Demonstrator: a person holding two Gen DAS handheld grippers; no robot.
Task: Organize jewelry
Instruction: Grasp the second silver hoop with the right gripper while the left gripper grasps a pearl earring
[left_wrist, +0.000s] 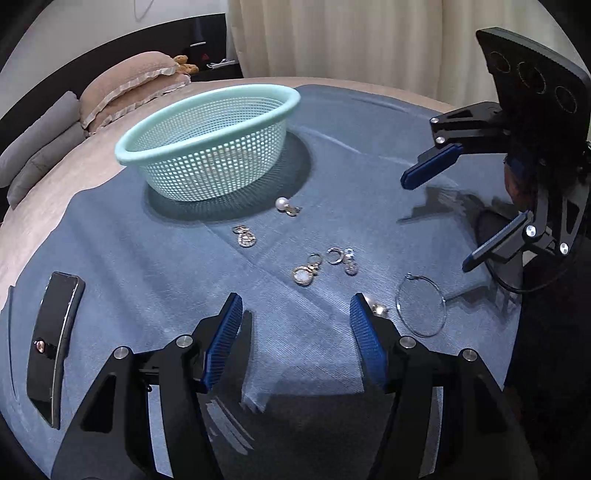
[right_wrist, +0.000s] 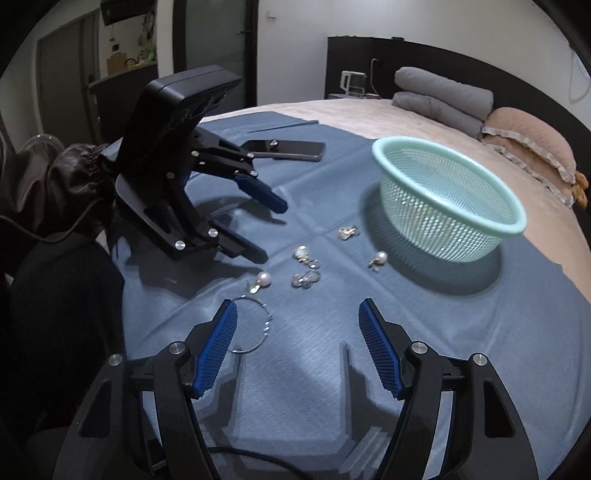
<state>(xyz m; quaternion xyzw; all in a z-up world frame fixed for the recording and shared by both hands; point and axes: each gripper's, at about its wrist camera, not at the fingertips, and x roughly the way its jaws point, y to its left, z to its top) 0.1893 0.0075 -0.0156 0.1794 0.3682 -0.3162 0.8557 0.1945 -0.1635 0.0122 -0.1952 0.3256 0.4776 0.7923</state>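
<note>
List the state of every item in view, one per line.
Left tool: open, holding nothing.
Right tool: open, holding nothing.
Basket: upright on the blue cloth; no jewelry visible inside.
Hoop earring: flat on the cloth.
Pearl earring: loose beside the basket.
Phone: flat, screen dark.
</note>
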